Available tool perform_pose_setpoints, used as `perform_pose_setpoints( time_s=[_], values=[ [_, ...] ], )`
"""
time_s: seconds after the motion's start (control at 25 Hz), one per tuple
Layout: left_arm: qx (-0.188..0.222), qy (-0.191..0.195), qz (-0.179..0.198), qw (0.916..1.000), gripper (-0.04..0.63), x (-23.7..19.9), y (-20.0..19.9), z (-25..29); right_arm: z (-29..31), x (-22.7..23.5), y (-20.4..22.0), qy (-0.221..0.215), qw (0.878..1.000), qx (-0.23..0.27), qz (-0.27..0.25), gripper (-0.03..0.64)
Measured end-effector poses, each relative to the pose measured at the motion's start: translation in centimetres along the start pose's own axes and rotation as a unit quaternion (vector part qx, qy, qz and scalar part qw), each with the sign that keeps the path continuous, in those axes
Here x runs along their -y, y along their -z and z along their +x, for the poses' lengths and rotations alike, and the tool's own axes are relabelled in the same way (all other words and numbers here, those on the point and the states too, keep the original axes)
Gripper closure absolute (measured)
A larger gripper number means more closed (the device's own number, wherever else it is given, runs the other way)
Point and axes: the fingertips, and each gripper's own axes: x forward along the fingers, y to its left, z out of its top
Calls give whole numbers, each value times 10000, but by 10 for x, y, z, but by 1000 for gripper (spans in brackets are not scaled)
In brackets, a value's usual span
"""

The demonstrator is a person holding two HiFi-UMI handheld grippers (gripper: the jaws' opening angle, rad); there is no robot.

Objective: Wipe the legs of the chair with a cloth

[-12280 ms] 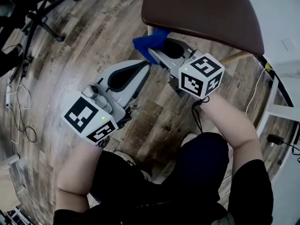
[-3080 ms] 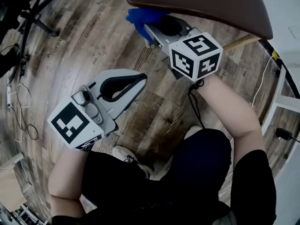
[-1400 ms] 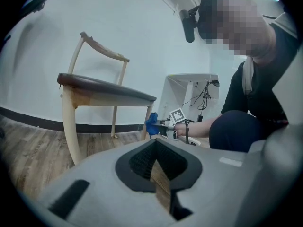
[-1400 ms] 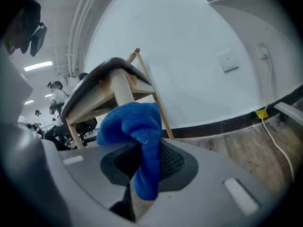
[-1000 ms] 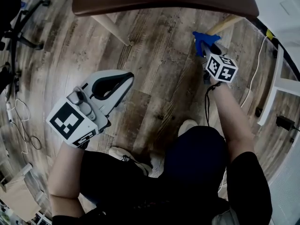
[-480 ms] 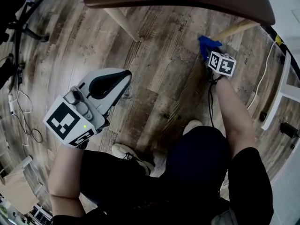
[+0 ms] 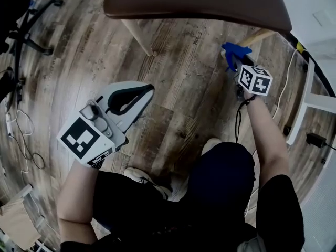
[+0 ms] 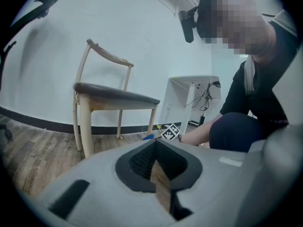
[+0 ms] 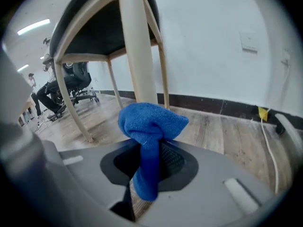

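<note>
Wood floor (image 7: 178, 93) lies under the chair (image 7: 199, 4), whose seat hides the leg's top from the head view; the right gripper (image 9: 150, 148) clamps a blue cloth (image 9: 151, 119) just before that leg (image 9: 137, 46), contact unclear; the left gripper (image 8: 155, 148) is closed and empty

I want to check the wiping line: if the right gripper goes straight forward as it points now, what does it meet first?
The pale chair leg straight ahead. The blue cloth shut in the right gripper's tongs would press on it first; whether they touch now is unclear.
</note>
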Motion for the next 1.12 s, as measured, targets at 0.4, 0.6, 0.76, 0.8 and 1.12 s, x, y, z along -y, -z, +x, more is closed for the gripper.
perform_pose_setpoints(
  time_s=[0.4, 0.6, 0.76, 0.8, 1.12],
  values=[
    [231, 30, 212, 9995, 591, 10, -19, -4, -110, -28, -135, 58, 9877, 1326, -832, 525],
    [331, -81, 248, 9991, 591, 7, -26, -6, -142, -37, -174, 77, 9802, 1826, -766, 525],
    [434, -253, 210, 9985, 591, -1, -30, -13, -161, -49, -192, -40, 9745, 2117, -738, 526],
    [465, -303, 193, 9983, 591, -3, -31, -16, -166, -53, -194, -104, 9735, 2186, -663, 527],
    [744, -871, 60, 9934, 591, -25, -43, -39, -221, -113, -223, -942, 9439, 3119, -531, 528]
  ],
)
